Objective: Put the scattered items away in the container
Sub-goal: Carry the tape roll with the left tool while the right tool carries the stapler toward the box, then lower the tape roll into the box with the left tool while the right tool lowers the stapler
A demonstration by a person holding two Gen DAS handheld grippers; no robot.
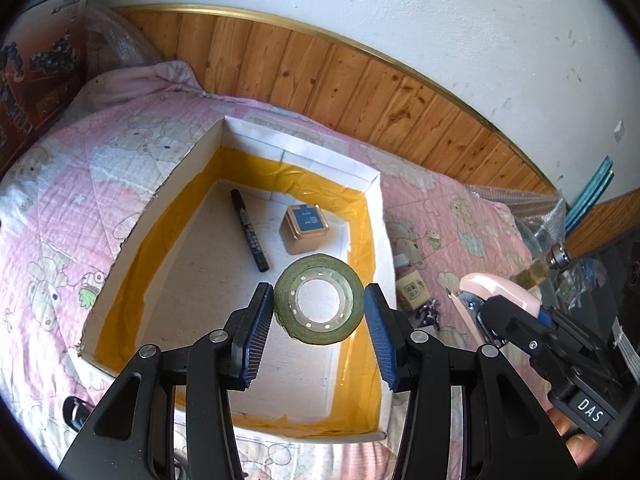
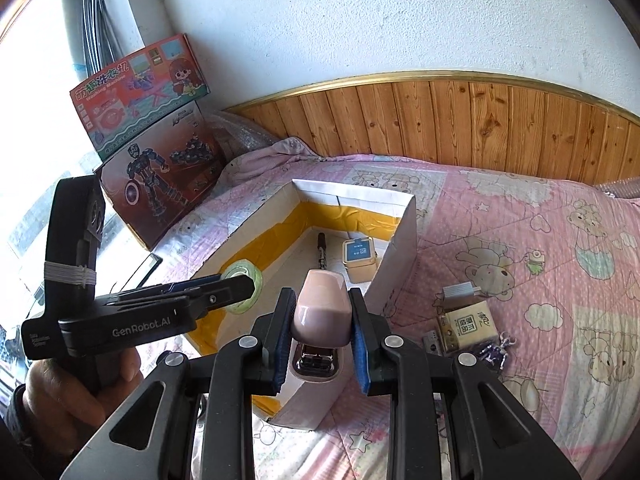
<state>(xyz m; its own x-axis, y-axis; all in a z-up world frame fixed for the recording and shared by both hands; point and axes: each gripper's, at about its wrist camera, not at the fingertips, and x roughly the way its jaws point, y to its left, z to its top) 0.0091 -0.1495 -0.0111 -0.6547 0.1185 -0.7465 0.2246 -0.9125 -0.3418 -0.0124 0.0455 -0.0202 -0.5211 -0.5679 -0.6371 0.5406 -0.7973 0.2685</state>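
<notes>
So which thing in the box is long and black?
The marker pen, lying flat on the box floor; the tin beside it is short, square and gold.

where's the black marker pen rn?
The black marker pen lies on the floor of the white cardboard box with yellow tape lining, left of the small gold square tin; in the right wrist view it shows behind the pink stapler.
</notes>
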